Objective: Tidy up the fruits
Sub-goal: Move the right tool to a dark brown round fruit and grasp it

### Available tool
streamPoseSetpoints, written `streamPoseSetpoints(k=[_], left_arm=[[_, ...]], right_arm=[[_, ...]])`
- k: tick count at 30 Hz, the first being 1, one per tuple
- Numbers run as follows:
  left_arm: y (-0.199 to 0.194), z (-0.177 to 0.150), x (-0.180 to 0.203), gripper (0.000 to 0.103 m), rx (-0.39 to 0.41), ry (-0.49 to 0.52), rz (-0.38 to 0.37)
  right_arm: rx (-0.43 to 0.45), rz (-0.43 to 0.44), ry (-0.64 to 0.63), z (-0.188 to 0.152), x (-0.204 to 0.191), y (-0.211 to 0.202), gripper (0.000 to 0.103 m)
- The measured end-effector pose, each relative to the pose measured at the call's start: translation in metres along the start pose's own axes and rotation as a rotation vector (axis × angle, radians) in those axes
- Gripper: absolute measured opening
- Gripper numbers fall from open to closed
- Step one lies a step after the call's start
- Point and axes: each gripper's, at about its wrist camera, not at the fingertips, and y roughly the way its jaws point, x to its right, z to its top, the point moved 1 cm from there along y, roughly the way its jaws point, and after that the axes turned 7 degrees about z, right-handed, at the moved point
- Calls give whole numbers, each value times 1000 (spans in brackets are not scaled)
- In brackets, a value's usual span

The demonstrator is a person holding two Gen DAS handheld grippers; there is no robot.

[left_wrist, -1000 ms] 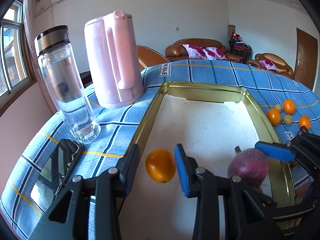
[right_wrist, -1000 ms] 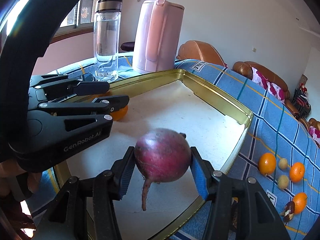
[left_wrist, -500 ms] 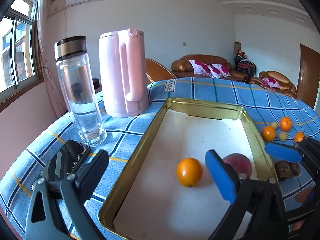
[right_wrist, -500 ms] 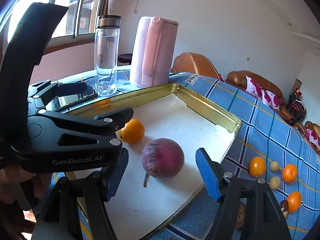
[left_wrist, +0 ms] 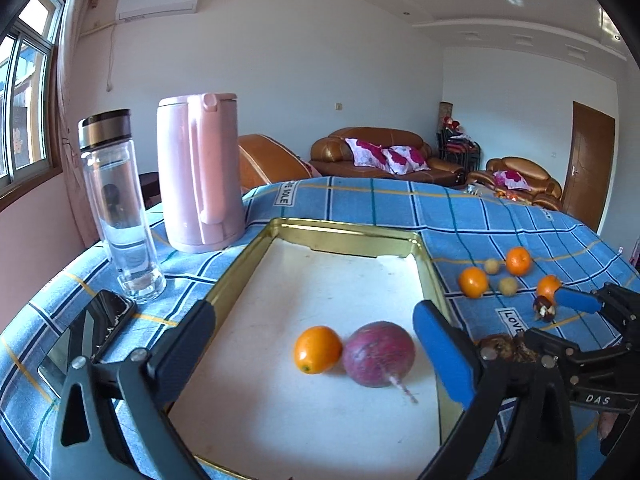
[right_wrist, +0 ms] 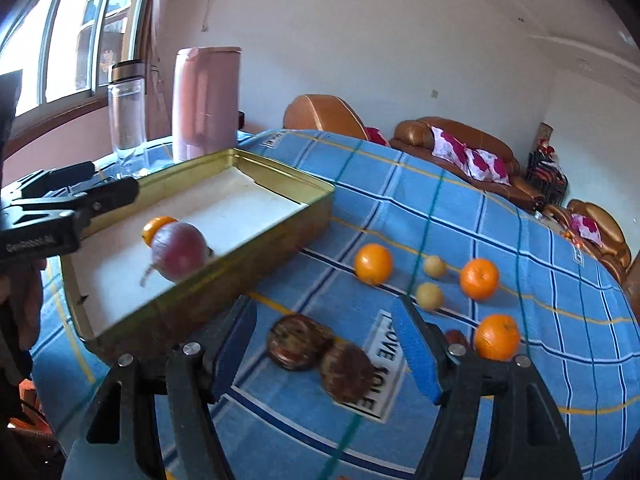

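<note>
Both grippers open, nothing held.

Left gripper [left_wrist: 316, 344]: fills the bottom of its own view, dark arms rising from lower left and lower right; blue-padded fingers [left_wrist: 442, 354] spread wide, with nothing pressed between the pads. Seen from the right wrist it enters at mid left of frame [right_wrist: 96, 184], fingers dark, pointing right, apart. A hand [right_wrist: 20, 300] shows at the left edge below it. Right gripper [right_wrist: 324, 344]: arms rise from the bottom of its frame, jaws having just opened, now about half spread, pads clear of everything. In the left view it sits at the right edge [left_wrist: 560, 316], angled toward upper left.
</note>
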Motion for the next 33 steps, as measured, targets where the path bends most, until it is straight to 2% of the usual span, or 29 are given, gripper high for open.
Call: streamPoseSetpoints(k=[2, 5, 8, 12, 16, 18, 19, 21, 23, 25, 29, 33], left_arm=[[0, -1, 11, 101, -7, 14, -15], [0, -3, 24, 101, -14, 34, -30], [-1, -3, 34, 101, -16, 53, -42], [-3, -2, 44, 101, -16, 76, -65], [-5, -3, 59, 101, -16, 112, -100], [-5, -3, 68, 101, -21, 137, -123], [-5, -4, 72, 101, -24, 145, -134], [-5, -5, 81, 101, -26, 167, -144], [-5, -6, 87, 101, -30, 184, -149], [-5, -7, 92, 100, -35, 195, -160], [-6, -8, 104, 88, -51, 228, -193], [-5, -10, 122, 76, -77, 265, -236]], right_arm=[[-27, -4, 23, -7, 11, 2, 67], [-66, 74, 78, -13, 23, 8, 52], [-99, 125, 91, -16, 24, 17, 51], [-140, 139, 66, -18, 18, 24, 51], [-165, 161, 91, -19, 23, 30, 51], [-227, 194, 99, -23, 25, 40, 52], [-204, 193, 97, -21, 25, 37, 51], [-214, 184, 89, -23, 25, 39, 49], [-204, 179, 82, -24, 24, 38, 42], [-195, 171, 75, -24, 23, 36, 42], [-143, 124, 79, -21, 26, 25, 41], [-76, -5, 88, -22, 39, 6, 41]])
